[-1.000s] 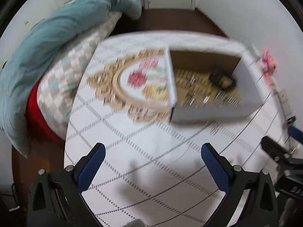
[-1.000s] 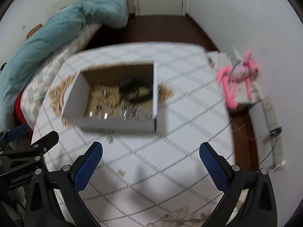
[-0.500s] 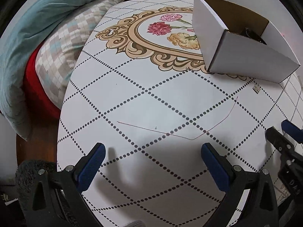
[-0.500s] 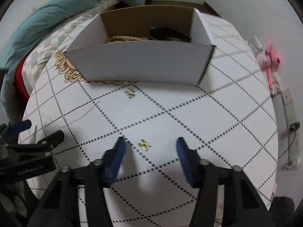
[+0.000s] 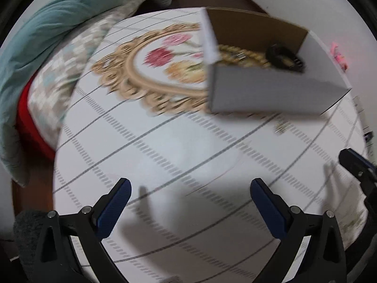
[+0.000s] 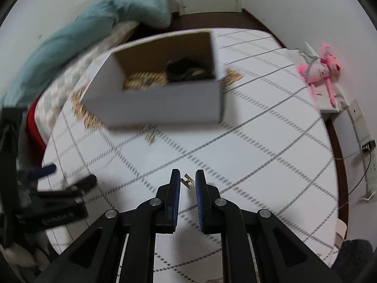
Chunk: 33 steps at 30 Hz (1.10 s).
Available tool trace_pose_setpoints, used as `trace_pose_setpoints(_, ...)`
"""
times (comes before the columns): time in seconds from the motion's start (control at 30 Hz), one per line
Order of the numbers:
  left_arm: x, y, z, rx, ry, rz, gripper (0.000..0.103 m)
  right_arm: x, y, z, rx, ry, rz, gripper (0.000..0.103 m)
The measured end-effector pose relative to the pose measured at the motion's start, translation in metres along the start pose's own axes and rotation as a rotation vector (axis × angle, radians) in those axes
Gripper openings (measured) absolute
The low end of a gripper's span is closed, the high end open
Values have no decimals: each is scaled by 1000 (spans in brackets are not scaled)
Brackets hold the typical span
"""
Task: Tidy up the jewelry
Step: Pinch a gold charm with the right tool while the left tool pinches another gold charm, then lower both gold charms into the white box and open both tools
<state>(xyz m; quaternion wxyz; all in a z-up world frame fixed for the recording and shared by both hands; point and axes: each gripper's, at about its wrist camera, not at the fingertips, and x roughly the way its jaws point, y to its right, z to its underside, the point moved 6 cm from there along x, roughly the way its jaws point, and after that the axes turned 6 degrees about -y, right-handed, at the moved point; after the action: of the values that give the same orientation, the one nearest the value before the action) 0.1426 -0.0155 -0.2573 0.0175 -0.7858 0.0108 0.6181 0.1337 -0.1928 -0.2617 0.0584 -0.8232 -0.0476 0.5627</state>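
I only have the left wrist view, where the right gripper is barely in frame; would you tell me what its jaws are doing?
Observer: The right gripper has its jaws nearly together, pinching a small gold metal jewellery piece that spans the gap between them.
Operator: Thank you. What is the pink smear beyond the white cardboard box?
Observer: It is a pink plush toy lying on a white ledge past the table edge.
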Motion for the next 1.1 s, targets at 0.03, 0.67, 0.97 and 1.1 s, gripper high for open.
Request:
trace_pose_setpoints(0.03,0,10,-5,5,10,16,103,-3,7,-3,15,9,7,13)
trace_pose_setpoints(0.67,9,81,-40,177,151,-12,19,9,72,-19,166,16,30,14)
trace_pose_setpoints(0.97,8,84,-39,193,157,13,9,5,74,-18,180,24,19,14)
trace_pose_setpoints(1.1,-4,81,-28,173,136,71,9,-6,70,-20,175,35,-1,14)
